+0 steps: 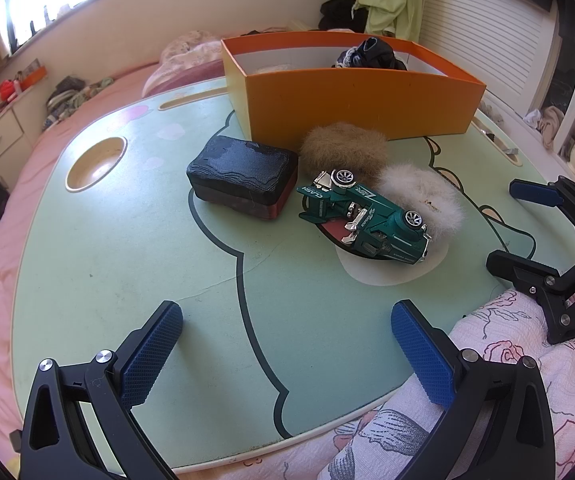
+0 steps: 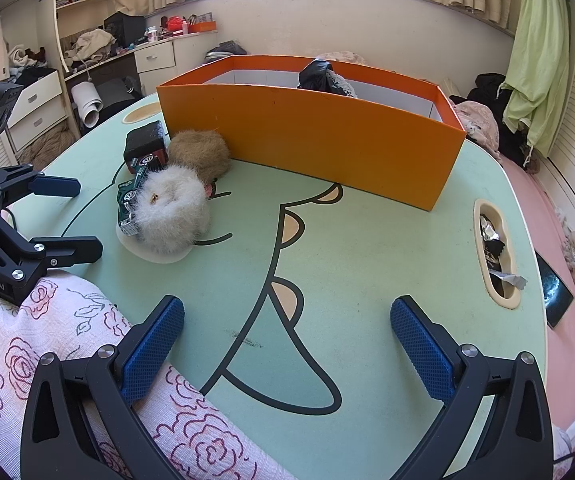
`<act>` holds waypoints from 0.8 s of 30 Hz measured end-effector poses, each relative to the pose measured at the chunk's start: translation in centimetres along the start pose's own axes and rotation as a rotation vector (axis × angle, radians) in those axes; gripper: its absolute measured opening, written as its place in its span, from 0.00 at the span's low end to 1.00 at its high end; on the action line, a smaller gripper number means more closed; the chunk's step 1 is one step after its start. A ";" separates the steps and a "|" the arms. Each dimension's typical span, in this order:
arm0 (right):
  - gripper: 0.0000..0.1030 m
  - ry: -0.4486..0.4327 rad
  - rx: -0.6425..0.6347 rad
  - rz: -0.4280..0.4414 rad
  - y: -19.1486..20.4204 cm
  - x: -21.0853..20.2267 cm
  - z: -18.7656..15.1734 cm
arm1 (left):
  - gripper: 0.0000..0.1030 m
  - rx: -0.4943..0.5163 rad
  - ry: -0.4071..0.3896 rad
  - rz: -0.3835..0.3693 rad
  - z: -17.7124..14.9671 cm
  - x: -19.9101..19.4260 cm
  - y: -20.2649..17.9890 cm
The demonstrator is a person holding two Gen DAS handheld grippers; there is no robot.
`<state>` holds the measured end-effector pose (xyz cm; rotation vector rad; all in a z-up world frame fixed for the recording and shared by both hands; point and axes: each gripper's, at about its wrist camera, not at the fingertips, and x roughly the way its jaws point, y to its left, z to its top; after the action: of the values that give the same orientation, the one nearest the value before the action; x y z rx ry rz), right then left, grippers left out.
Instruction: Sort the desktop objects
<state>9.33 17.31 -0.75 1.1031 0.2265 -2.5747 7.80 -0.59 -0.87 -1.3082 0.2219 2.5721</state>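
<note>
Both the left gripper (image 1: 287,356) and right gripper (image 2: 287,354) hovered empty, jaws spread wide, over the lap table (image 1: 127,260), where a toy car (image 1: 363,216), two fur pompoms and a black case (image 1: 243,174) sat clustered beside the orange box (image 1: 359,100), apparently awaiting sorting.

the green toy car (image 1: 363,216), lying on its side beside the orange box (image 1: 359,98), reads "clash". the left gripper (image 2: 69,216) body reads "genrobot.ai"; the right gripper (image 1: 523,228) body shows "das".
</note>
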 end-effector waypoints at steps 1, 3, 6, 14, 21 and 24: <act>1.00 -0.001 0.000 0.000 0.1 0.0 0.1 | 1.00 0.000 0.000 0.000 0.0 0.0 0.0; 1.00 -0.001 0.002 0.000 0.2 -0.1 0.3 | 1.00 0.000 0.000 0.000 -0.1 0.1 0.0; 1.00 -0.006 0.007 0.007 0.2 -0.5 0.5 | 1.00 -0.001 -0.001 0.000 -0.1 0.0 0.0; 0.81 -0.067 0.018 0.173 0.3 -1.7 2.2 | 1.00 0.000 -0.001 0.000 -0.1 -0.1 0.0; 0.65 -0.042 0.005 0.279 2.8 0.1 6.4 | 1.00 -0.001 -0.001 0.000 -0.2 -0.1 0.0; 0.59 0.016 -0.007 0.266 4.0 2.4 7.3 | 1.00 0.000 -0.002 0.000 -0.4 0.0 0.1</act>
<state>4.34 11.09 2.47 1.0727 0.0859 -2.3288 8.07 -0.78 -1.07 -1.3059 0.2209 2.5735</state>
